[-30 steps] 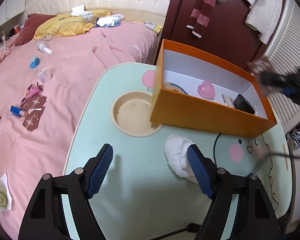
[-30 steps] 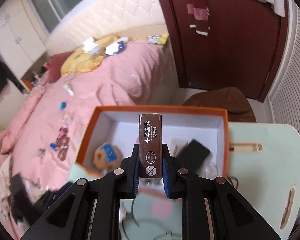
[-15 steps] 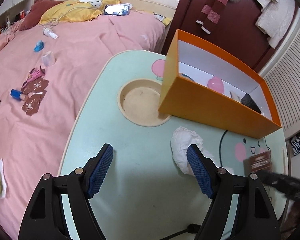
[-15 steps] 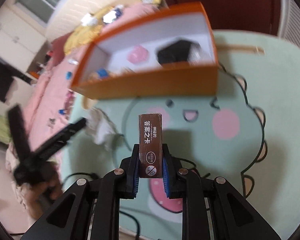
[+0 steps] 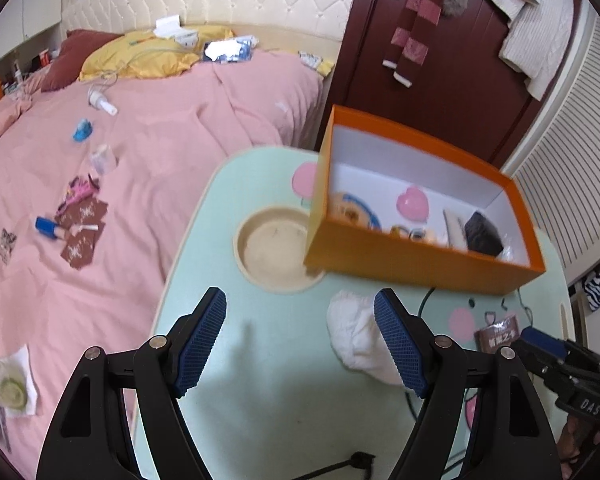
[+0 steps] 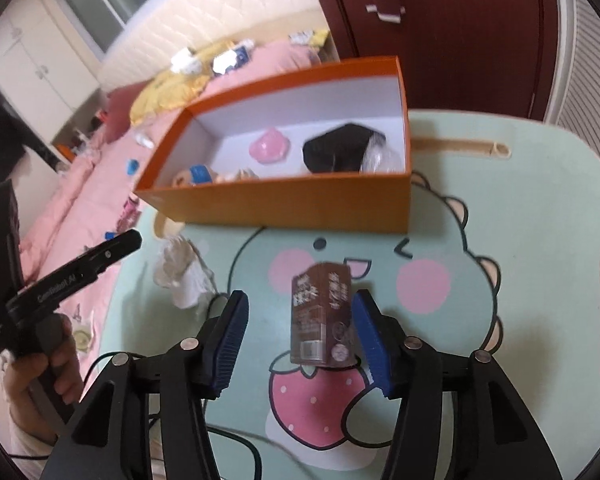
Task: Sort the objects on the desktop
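Note:
My right gripper (image 6: 300, 300) is open low over the mint-green table (image 6: 540, 200). A small brown printed box (image 6: 320, 316) lies tilted between its fingers, close to the right finger, and shows in the left wrist view as the brown box (image 5: 498, 336). My left gripper (image 5: 300, 298) is open above the table with nothing between its fingers. A crumpled white tissue (image 5: 356, 336) lies beside its right finger. The orange box (image 5: 420, 264) stands behind, holding a pink heart-shaped item (image 5: 414, 206), a black item (image 5: 484, 234) and a small plush toy (image 5: 352, 210).
A round beige recess (image 5: 276, 248) is sunk in the table left of the orange box. A black cable (image 6: 236, 436) runs over the near table edge. The pink bed (image 5: 140, 160) with scattered small things lies left, and a dark red door (image 5: 440, 60) stands behind.
My right gripper came down from over the orange box to the table, opened and let go of the brown box, which now lies tilted. My left gripper stayed open and shifted slightly.

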Available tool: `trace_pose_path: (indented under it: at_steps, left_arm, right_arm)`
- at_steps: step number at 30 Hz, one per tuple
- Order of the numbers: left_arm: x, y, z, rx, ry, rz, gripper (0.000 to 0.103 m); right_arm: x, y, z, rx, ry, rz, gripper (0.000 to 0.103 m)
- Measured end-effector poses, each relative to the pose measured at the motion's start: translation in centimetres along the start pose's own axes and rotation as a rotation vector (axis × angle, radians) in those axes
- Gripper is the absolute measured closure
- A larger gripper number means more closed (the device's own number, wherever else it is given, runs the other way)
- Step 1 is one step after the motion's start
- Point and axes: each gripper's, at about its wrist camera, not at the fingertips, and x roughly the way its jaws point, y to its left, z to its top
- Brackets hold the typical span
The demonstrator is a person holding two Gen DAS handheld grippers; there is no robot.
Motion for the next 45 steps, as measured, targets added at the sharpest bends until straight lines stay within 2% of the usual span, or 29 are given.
trace_pose_path:
  at_steps: [6,12,24,27,30,31,33,34,37,38,39,45]
  left_arm:
    - [-1.1,-1.1,2.1,0.051,-0.039,-0.006,0.026]
    - [-1.2,-3.1,4.6,0.127,-0.050,-0.025,0.026]
    - [4.6,-8.1,9.8,0.176,0.070,-0.145,0.026]
    - [8.4,-10.2,10.0,0.257,0.166,-0.076,0.026]
    - [11.1,-11.5,9.6,0.312,0.216,-0.026,0.027]
    - [11.9,-11.8,9.5,0.325,0.228,-0.015,0.028]
    - [13.2,-12.2,9.1,0.342,0.252,0.000,0.042]
    - [13.7,-12.2,8.9,0.345,0.265,0.002,0.046]
    - [14.1,-12.5,8.6,0.359,0.260,0.006,0.049]
    - [14.0,-12.5,8.6,0.360,0.257,0.002,0.053]
    - [13.9,-12.6,8.6,0.363,0.255,-0.001,0.064]
    - [12.7,-12.0,7.9,0.350,0.230,-0.060,0.064]
  right_arm:
    - [-1.1,-0.6,0.3,0.011,-0.040,0.004,0.049]
    - [-1.3,-1.3,0.3,0.041,-0.044,0.005,0.049]
    - [-0.5,-3.5,-0.1,0.126,-0.016,0.037,0.049]
    - [-0.3,-3.7,-0.2,0.138,-0.011,0.048,0.049]
    - [-0.2,-3.9,-0.2,0.149,-0.005,0.059,0.049]
    - [-0.2,-4.0,-0.2,0.152,-0.002,0.062,0.049]
    - [-0.1,-4.2,-0.3,0.159,0.001,0.070,0.049]
    - [-0.1,-4.4,-0.3,0.163,0.003,0.072,0.049]
    - [0.0,-4.8,-0.3,0.177,0.006,0.075,0.049]
    - [0.0,-5.0,-0.3,0.183,0.006,0.077,0.049]
    - [0.0,-5.2,-0.3,0.188,0.006,0.078,0.049]
    - [-0.2,-5.6,-0.4,0.188,0.006,0.075,0.049]
